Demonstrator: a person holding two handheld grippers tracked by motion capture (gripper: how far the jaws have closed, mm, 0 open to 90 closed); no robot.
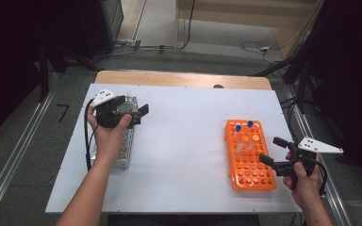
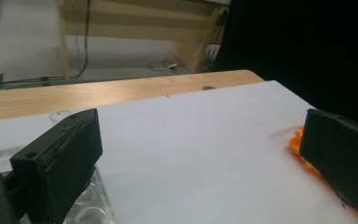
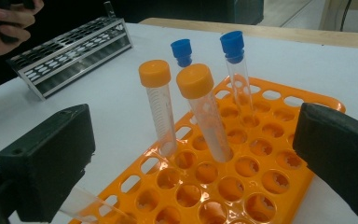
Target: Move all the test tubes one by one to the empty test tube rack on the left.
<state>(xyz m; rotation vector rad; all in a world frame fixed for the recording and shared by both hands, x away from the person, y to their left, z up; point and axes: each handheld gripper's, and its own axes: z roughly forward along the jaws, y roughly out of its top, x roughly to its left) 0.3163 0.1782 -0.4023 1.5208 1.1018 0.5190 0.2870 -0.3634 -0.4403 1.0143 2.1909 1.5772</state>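
Grippers, left [image 1: 140,114] and right [image 1: 272,149], gape empty beside separate racks.

An orange rack [image 1: 250,157] lies flat at the right of the table, holding four clear tubes upright or slightly tilted: two orange-capped [image 3: 154,74], two blue-capped [image 3: 232,43]. A metal wire rack [image 1: 126,141] lies at the left, long side running up the frame.

The left gripper [image 1: 141,113] is held in the left hand [image 1: 104,129], its forearm stretched in from below; its jaws are spread wide — nothing lies between them. The right gripper [image 1: 272,150] is gripped by the right hand [image 1: 304,181], jaws likewise parted and unloaded — pointed leftward.
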